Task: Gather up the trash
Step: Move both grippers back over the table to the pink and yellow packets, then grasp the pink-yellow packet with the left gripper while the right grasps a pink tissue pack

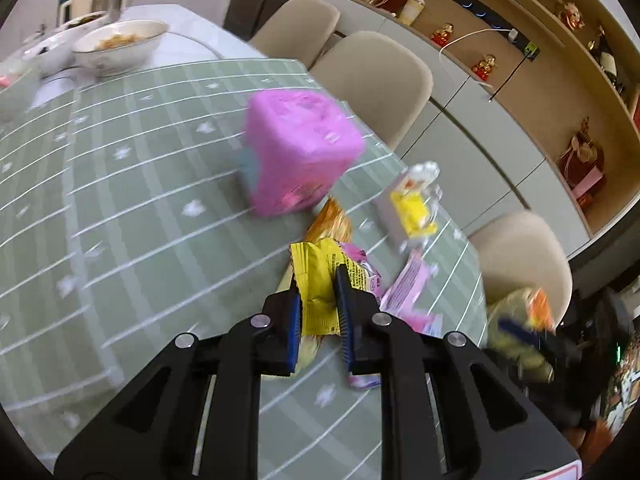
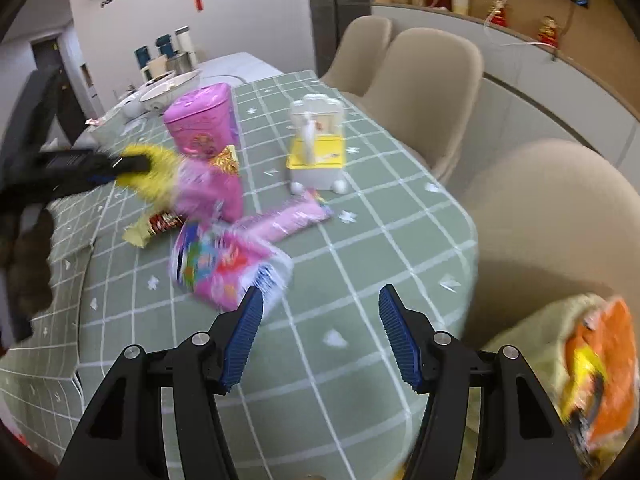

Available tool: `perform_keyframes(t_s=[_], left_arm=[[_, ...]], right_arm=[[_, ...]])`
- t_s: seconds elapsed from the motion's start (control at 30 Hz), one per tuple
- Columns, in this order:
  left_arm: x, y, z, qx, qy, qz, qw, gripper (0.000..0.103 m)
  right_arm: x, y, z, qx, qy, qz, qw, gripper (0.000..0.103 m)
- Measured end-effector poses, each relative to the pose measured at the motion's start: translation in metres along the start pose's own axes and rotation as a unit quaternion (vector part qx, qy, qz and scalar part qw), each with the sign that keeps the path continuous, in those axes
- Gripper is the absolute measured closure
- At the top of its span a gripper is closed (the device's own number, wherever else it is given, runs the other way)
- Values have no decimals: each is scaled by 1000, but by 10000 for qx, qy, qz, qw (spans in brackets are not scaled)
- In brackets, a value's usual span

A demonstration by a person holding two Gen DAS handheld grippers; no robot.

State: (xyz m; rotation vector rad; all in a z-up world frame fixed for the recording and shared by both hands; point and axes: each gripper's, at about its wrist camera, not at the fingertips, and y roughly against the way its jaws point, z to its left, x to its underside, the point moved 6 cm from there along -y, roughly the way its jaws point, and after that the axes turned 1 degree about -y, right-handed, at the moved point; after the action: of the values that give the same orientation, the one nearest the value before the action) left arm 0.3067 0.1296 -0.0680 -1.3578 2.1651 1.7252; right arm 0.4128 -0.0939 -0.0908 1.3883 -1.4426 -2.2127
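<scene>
tin (image 2: pixel 200 120): mid surface (image 2: pixel 360 208), wrappers (image 2: pixel 228 272) before it
dispenser (image 2: pixel 316 152): right of tin, near chair-side edge
bowls (image 1: pixel 120 44): far end

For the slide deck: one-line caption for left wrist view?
Left tool shut on yellow wrapper beside pink box on green checked tablecloth.

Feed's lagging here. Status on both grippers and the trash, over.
Left gripper shut on yellow wrapper. Right gripper open, empty, beside pink packet. More wrappers by pink tin.
</scene>
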Motion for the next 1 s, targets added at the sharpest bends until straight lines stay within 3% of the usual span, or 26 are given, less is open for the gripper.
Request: perform_keyframes(t_s=[0.1, 0.2, 0.4, 0.53, 0.7, 0.87, 1.0], left_arm=[[31, 14, 19, 3, 344, 239, 9991, 88], [58, 24, 32, -175, 384, 355, 9985, 87], [88, 47, 53, -441, 323, 335, 9979, 83], [89, 52, 52, -523, 6, 221, 9984, 68], [82, 52, 50, -717, -297, 74, 9970, 66], [76, 59, 52, -671, -390, -77, 9970, 65], [76, 70, 55, -658, -445, -191, 9967, 61]], right_arm=[[-12, -15, 19, -294, 288, -8, 9992, 46], [-22, -32, 35, -615, 488, 79, 9969, 46], [-24, -54, 41, -561, 191, 296, 9978, 46], [-9, -34, 38, -297, -104, 120, 9994, 46], [29, -7, 33, 129, -794, 135, 9967, 46], [51, -10, 46, 76, -1102, 341, 9933, 46], [49, -24, 56, -39, -1205, 416, 9918, 46]])
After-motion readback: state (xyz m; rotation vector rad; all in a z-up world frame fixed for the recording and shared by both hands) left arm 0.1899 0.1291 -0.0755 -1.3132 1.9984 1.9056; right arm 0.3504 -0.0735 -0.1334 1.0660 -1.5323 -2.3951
